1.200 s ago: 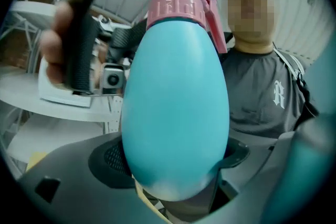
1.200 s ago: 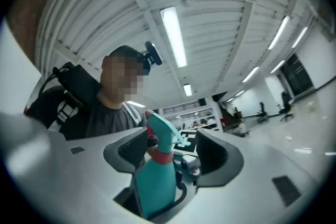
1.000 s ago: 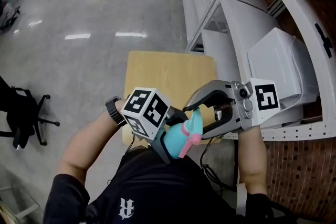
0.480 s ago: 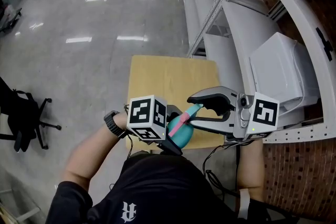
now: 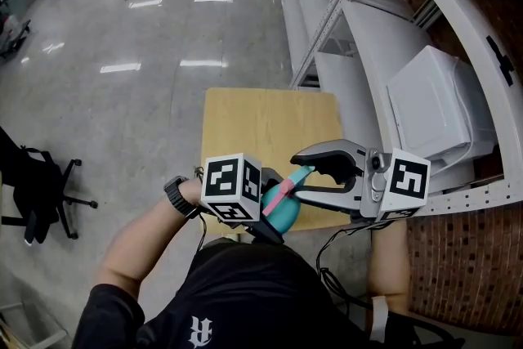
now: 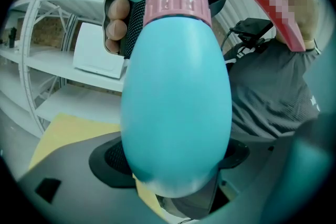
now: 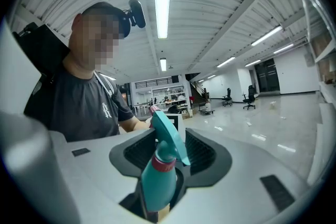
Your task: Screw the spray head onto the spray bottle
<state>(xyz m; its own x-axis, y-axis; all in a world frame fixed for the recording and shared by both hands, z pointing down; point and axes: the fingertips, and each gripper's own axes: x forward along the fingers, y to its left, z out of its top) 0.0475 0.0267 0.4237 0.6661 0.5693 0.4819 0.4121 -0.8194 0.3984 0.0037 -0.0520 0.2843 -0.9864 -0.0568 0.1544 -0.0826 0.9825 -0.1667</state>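
Spray bottle [image 6: 176, 97]: turquoise body wedged between the pads of the left tongs [image 6: 173, 165], neck pointing away from them.
Spray head [image 7: 168, 136]: sits on the bottle's pink collar [image 6: 178, 2], between the pads of the right tongs [image 7: 169, 152].
Left tongs: pinching the bottle body.
Right tongs: have just been closing; both pads now pinch the spray head.
Trigger [image 6: 268, 2]: pink, beyond the left tongs.
Desk [image 5: 261, 118]: its near edge lies beneath both tongs.

Black T-shirt [image 5: 245, 290] (small white logo [image 5: 197, 328]), black wristwatch [image 5: 175, 196], left wrist
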